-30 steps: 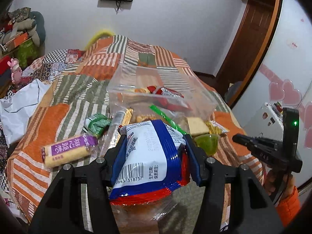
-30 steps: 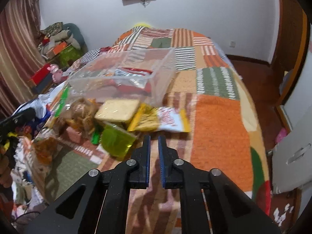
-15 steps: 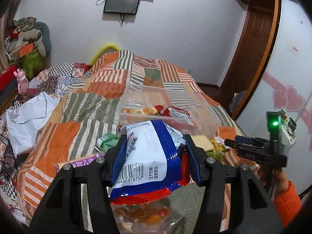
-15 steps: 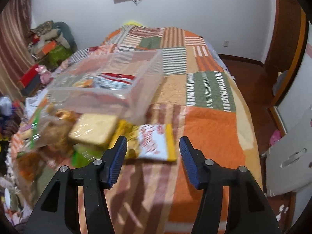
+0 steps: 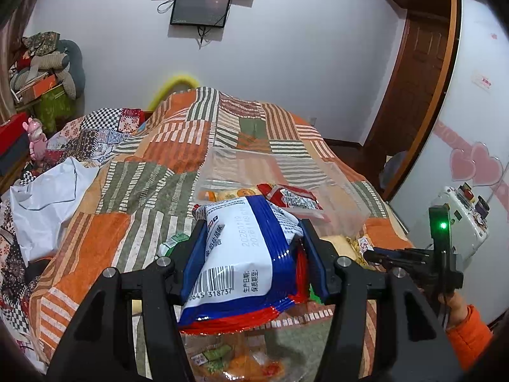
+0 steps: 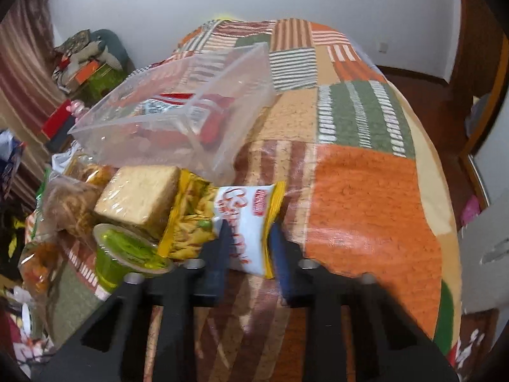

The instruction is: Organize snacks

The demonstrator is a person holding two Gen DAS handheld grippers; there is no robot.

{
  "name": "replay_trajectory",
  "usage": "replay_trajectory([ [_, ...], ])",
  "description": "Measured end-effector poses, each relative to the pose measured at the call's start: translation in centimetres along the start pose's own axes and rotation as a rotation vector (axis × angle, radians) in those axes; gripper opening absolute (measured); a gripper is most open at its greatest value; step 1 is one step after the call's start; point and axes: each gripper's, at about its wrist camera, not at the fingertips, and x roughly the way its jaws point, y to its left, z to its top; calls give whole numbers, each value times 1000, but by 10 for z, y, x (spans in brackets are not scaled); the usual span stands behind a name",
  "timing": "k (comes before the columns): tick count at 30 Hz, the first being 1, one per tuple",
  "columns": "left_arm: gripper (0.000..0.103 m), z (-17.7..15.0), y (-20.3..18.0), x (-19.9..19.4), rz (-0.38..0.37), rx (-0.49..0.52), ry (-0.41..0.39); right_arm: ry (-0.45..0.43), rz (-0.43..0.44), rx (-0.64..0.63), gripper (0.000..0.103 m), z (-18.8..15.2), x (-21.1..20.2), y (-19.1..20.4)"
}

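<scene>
Blue, white and red snack bag [image 5: 241, 254] is what the left gripper [image 5: 254, 226] has right now. The jaws sit partway apart and are clamped on both sides of the bag, barcode facing the camera. It's held up off the patchwork quilt [image 5: 105, 248], just in front of the clear plastic bin [image 5: 350, 197]. That bin sits on the bed with a red packet [image 5: 289, 195] and a couple of other snacks in it.

Over on my right wrist cam, the right gripper [image 6: 248, 227] is pointed down at the loose pile next to the bin. Its jaws are closing, and the end of a white-and-yellow snack packet [image 6: 245, 203] is between them. The pads are right at the packet's sides, but that part is smeared with motion blur. I honestly can't tell if they're pressing on it yet. The packet lies flat on the quilt, touching the near corner of the bin.

Rest of the pile is to the left of that packet:
- a square pale cake in clear wrap [image 6: 136, 194] lying on top
- a green jelly cup [image 6: 127, 251] just beside the left finger
- some brownish bagged stuff further left, too blurry to read
</scene>
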Motion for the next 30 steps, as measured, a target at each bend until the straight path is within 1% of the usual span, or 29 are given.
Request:
replay_trajectory([
  [8,56,15,-1,1,14,14,-30,-55,-55,-17,14,3,-15,5],
  [10,56,18,-1,1,14,15,-37,-73,-64,-19,9,6,-21,5],
  [15,56,28,-1,4,23,26,-57,-131,-89,-25,5,12,-45,6],
  [19,56,33,-3,4,19,30,-67,-166,-92,-38,5,19,-56,9],
  [21,56,33,-4,5,17,31,-68,-149,-77,-42,5,23,-52,10],
  [23,56,33,-3,6,13,32,-67,-103,-56,-28,10,25,-40,8],
  [24,56,33,-4,6,13,34,-66,-82,-53,-29,23,24,-34,8],
  [25,56,33,-5,6,13,35,-65,-72,-59,-33,39,23,-29,8],
  [27,56,31,-5,7,12,36,-58,-56,-97,-39,56,20,-18,7],
  [28,56,32,-4,7,11,36,-56,-35,-98,-33,57,20,-9,4],
  [30,56,31,-3,9,15,38,-52,13,-54,-11,56,19,6,-2],
])
